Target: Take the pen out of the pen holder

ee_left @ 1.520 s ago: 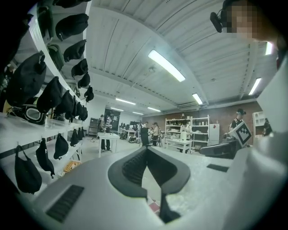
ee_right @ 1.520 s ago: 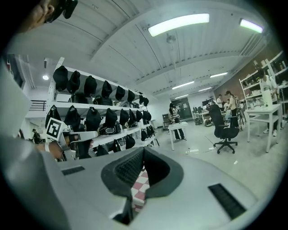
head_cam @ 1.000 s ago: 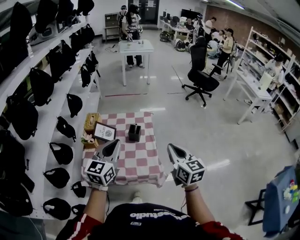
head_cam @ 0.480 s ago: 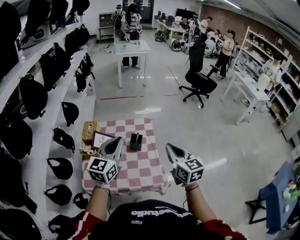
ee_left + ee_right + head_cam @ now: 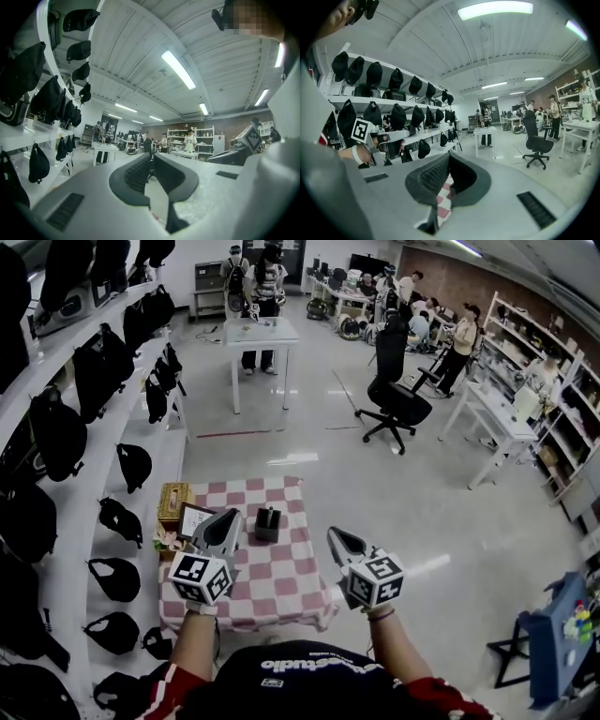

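Pen holder: dark, upright, far half of checkered table; pen inside too small to make out.
Left gripper, right gripper: jaws together, empty, clear of holder.
Handling: open one gripper, approach from above, pinch pen's top, lift straight.
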A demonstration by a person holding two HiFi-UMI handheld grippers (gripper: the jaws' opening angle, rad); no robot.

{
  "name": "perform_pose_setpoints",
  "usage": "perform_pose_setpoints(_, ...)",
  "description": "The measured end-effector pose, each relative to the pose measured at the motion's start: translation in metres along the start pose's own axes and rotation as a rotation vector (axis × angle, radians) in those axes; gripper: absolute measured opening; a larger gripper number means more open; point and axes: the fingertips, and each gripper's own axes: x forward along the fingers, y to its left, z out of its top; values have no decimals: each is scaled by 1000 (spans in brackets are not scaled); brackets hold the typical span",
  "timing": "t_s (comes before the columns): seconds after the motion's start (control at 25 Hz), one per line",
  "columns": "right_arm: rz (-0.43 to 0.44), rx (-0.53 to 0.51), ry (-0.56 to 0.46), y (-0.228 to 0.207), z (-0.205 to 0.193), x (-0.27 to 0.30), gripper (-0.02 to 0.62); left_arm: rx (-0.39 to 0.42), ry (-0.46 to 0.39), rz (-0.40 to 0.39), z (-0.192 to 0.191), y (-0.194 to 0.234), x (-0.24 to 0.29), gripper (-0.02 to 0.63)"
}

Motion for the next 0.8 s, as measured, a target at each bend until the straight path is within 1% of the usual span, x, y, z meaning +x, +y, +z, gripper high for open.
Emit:
perform_pose_setpoints(0.04,1,2,2,-1,-1,-2,-2,1,-1,-3,0,-2,1,33)
perform_pose_setpoints(0.08,2,4,3,-1,-1,-3,-2,2,0,-10,-1,-3,2,84)
perform_pose_setpoints(0.12,2,4,4,-2,-1,-5,-2,3,2,-17,-2,-5,4,115)
perform_pose_setpoints(0.2,0,0,4,-5,-1,-7,-2,9,5,-29,-4,-7,9,143)
perform_pose_setpoints(0.32,-14,7,1,-13,-1,-11,-1,15,14,-38,-12,-10,18,143)
perform_pose_setpoints(0.44,-26,11,9,-20,-3,-12,0,29,42,-51,-25,-11,30,143)
perform_pose_setpoints(0.56,-38,15,22,-25,-8,-11,-2,48,100,-89,-46,-13,45,143)
perform_pose_setpoints(0.68,-44,18,37,-29,-14,-5,-2,44,164,-133,-71,-13,61,143)
perform_pose_setpoints(0.8,-49,24,55,-31,-20,1,-2,41,212,-140,-93,-7,74,143)
